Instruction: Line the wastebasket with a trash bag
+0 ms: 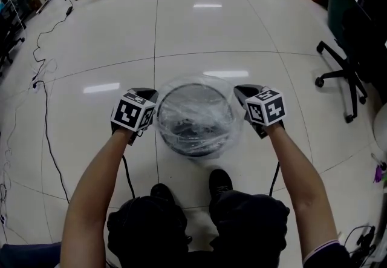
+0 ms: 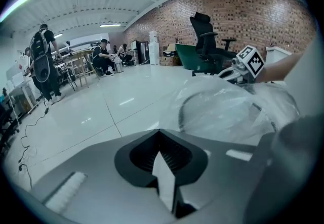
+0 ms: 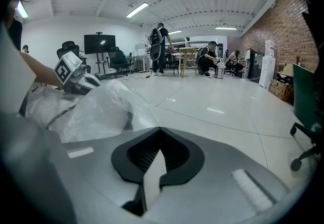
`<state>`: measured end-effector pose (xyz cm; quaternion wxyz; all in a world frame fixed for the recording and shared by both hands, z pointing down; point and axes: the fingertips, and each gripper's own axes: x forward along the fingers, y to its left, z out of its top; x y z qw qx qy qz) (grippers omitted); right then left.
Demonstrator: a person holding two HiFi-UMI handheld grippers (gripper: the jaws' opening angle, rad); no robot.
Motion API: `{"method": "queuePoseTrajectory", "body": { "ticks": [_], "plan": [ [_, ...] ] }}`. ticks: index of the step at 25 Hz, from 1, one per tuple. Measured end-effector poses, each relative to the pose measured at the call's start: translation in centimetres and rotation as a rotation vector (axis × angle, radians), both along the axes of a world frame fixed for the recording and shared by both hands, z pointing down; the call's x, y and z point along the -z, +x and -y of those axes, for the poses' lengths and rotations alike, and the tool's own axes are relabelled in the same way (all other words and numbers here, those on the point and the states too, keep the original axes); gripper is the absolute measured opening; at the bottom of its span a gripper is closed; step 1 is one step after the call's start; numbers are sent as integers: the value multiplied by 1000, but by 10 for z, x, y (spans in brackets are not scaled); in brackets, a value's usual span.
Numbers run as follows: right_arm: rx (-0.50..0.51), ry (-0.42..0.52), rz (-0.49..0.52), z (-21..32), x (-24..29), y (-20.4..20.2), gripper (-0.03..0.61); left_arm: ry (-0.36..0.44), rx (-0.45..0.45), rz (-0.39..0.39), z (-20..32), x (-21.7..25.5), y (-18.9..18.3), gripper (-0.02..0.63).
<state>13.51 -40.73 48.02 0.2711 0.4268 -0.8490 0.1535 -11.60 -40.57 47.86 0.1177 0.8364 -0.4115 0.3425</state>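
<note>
We see the wastebasket [image 1: 195, 150] on the pale tiled floor [image 1: 199, 25], just below the middle of the head view, straight ahead of the person's shoes [image 1: 220, 181]. The trash bag [image 1: 196, 112] — clear, crinkled film — is draped over its round mouth and spills past the rim on both sides.

The left gripper [image 1: 151, 96] sits at the left edge of the basket, touching the film there. Its own view shows the jaws pressed together, with a pale sliver of the bag pinched between them. The right gripper [image 1: 240, 92] sits at the opposite edge, right of the basket. Its jaws are likewise closed — a thin white strip of film is caught between them. Each gripper view shows the bag ballooning up beside the jaws, with the other gripper's marker cube beyond it.

An office chair [image 1: 347, 73] stands well apart at the right edge of the head view, and a black cable [image 1: 47, 130] trails down the left.
</note>
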Motion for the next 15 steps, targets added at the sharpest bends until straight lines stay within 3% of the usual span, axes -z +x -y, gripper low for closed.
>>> {"method": "queuePoseTrajectory", "body": {
  "ticks": [15],
  "plan": [
    [19,-93,1,20,-59,-8,2,-105,21,30,15,-58,-15,12]
  ]
}}
